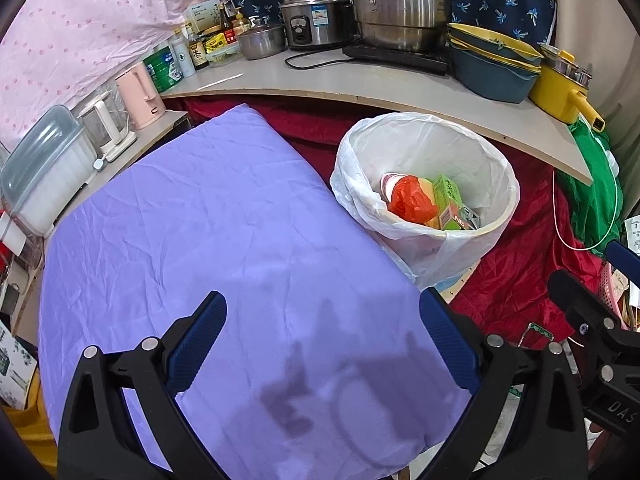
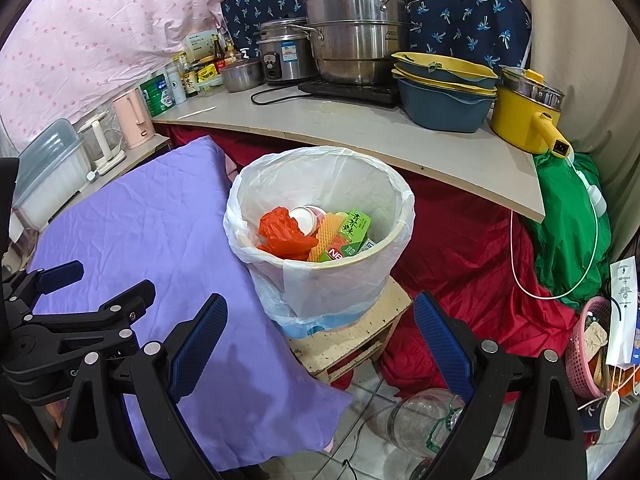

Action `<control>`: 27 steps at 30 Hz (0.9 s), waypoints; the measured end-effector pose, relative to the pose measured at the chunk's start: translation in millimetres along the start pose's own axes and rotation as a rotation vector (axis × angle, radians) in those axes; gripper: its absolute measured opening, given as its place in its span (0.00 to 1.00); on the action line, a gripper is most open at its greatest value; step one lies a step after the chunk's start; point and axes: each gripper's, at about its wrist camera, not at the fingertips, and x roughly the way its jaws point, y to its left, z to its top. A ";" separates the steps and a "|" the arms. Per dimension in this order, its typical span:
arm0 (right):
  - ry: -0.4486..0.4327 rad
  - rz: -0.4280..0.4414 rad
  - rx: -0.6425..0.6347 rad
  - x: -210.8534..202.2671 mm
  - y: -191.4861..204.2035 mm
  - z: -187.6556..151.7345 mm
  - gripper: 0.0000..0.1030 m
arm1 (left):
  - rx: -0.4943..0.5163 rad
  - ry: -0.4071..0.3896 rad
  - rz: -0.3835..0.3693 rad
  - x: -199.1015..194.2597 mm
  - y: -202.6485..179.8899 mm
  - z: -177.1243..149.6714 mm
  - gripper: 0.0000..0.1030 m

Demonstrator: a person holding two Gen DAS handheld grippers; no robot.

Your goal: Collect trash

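Left wrist view: looks forward and down along 2 spread fingers of the left gripper [image 1: 322,344], close over the purple cloth [image 1: 224,248], with the lined trash bin [image 1: 424,184] ahead to the right and the right gripper [image 1: 592,320] at the right edge. Right wrist view: same heading from a position further right, the right gripper [image 2: 320,344] near above the bin [image 2: 320,280] and its wooden stool [image 2: 352,340], the left gripper [image 2: 80,292] at the left edge. Both views share the cloth, the bin and the counter [image 1: 328,80] with its steel pots [image 1: 400,8] behind.
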 end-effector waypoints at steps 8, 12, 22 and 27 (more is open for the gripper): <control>0.002 -0.002 0.005 3.5 -0.3 -1.8 0.88 | 0.016 -0.004 -0.001 0.3 -3.1 0.5 0.90; 0.005 -0.003 0.007 4.8 -0.8 -4.3 0.88 | 0.015 -0.006 0.000 1.3 -4.1 0.2 0.90; 0.008 0.001 0.011 6.0 -2.1 -5.0 0.88 | 0.005 -0.005 -0.002 3.8 -4.1 1.0 0.90; 0.008 -0.002 0.012 6.3 -2.6 -5.1 0.88 | 0.010 -0.025 -0.002 2.1 -5.6 0.0 0.90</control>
